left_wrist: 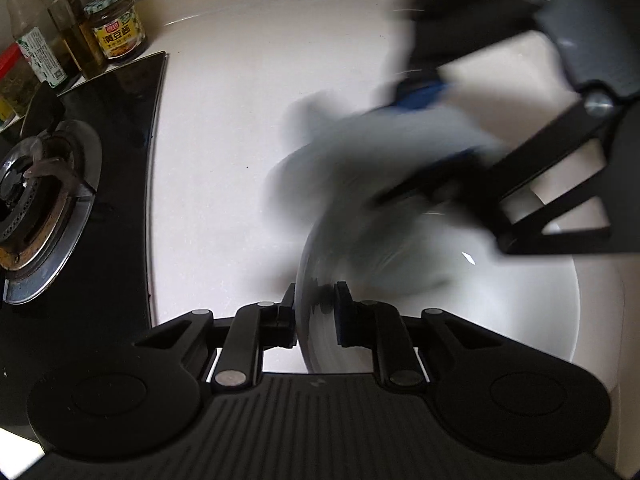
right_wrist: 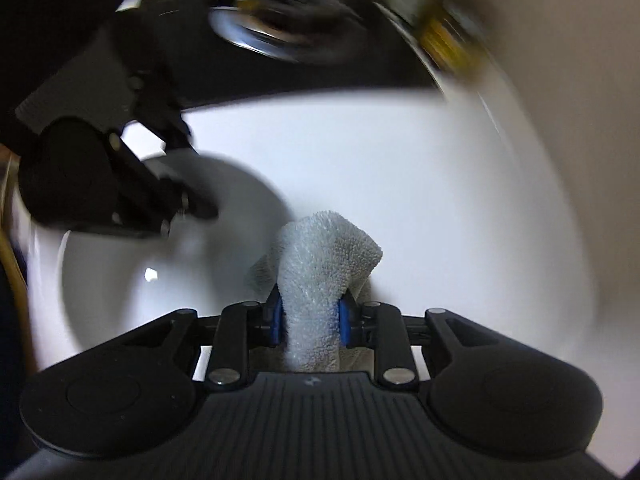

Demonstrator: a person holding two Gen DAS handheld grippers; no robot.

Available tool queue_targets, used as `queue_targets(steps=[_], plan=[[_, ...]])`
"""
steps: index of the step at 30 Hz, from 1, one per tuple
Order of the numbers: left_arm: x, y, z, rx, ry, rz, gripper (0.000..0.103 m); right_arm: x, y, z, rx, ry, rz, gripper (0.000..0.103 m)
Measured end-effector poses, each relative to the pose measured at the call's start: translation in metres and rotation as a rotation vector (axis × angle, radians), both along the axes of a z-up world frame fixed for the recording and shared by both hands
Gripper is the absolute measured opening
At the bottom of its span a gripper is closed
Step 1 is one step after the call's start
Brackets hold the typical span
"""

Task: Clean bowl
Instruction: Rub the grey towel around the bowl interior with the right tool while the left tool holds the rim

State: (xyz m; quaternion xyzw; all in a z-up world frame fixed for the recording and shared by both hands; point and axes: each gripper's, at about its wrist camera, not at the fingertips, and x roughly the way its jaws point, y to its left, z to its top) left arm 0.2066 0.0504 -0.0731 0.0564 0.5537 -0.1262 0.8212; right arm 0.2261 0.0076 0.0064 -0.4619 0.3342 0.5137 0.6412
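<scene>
A white bowl (left_wrist: 500, 300) sits on the pale countertop (left_wrist: 220, 160). My left gripper (left_wrist: 316, 304) is shut on the bowl's rim, one finger outside the wall and one inside. My right gripper (left_wrist: 440, 128) comes in from the upper right, motion-blurred, over the bowl's far side. In the right wrist view my right gripper (right_wrist: 310, 316) is shut on a folded grey terry cloth (right_wrist: 320, 264) between its blue pads. The cloth hangs by the edge of the bowl (right_wrist: 120, 280). Blur hides whether the cloth touches the bowl. The left gripper (right_wrist: 200, 204) shows at the bowl's left rim.
A black glass hob (left_wrist: 120, 120) with a gas burner (left_wrist: 44, 196) lies left of the bowl. Behind the hob, in the far left corner, stand several bottles and a jar (left_wrist: 116, 24). White counter stretches between the hob and the bowl.
</scene>
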Motion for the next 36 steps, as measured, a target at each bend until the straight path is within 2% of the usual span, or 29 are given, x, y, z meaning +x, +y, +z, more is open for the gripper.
queue_targets(steps=[2,3,6,9,13,15,20,22,26,28,30,33,34,36], plan=[[-0.002,0.001,-0.001,0.000,-0.004,0.000,0.017,-0.002,0.016,0.000,0.059,0.036,0.219,0.022],[-0.002,0.002,-0.001,0.000,-0.007,0.003,0.017,-0.001,0.022,-0.002,0.065,0.072,0.261,0.022],[-0.002,0.006,-0.002,-0.023,-0.011,0.030,0.016,0.008,0.028,-0.002,0.067,0.115,0.226,0.022],[0.002,0.006,-0.002,-0.037,-0.015,0.059,0.019,0.021,0.021,-0.002,0.077,0.145,0.074,0.020],[0.006,0.009,-0.002,-0.052,-0.016,0.086,0.023,0.028,-0.001,-0.013,0.017,0.133,-0.157,0.016],[0.007,0.009,-0.002,-0.059,-0.019,0.097,0.024,0.024,-0.021,-0.013,0.016,0.152,-0.268,0.016],[0.015,0.006,-0.001,-0.126,-0.007,0.127,0.033,-0.004,-0.068,-0.007,0.065,0.258,-0.659,0.018],[0.019,0.001,0.000,-0.127,0.010,0.126,0.034,-0.012,-0.075,-0.007,0.077,0.284,-0.743,0.019],[0.007,-0.008,0.007,-0.022,0.067,0.079,0.015,-0.011,-0.086,-0.008,0.120,0.319,-0.889,0.018],[-0.006,-0.007,0.010,0.012,0.077,0.061,0.013,-0.014,-0.087,-0.008,0.135,0.330,-0.919,0.019],[-0.016,-0.003,0.010,-0.005,0.082,0.073,0.013,-0.015,-0.088,-0.007,0.122,0.324,-0.886,0.020],[-0.024,0.000,0.008,-0.017,0.092,0.092,0.013,-0.014,-0.067,0.003,0.081,0.233,-0.726,0.020],[-0.025,0.000,0.007,-0.018,0.092,0.093,0.013,-0.014,-0.056,0.007,0.067,0.190,-0.633,0.020],[-0.027,0.001,0.004,-0.020,0.093,0.095,0.013,-0.017,-0.032,0.010,0.029,0.125,-0.363,0.021]])
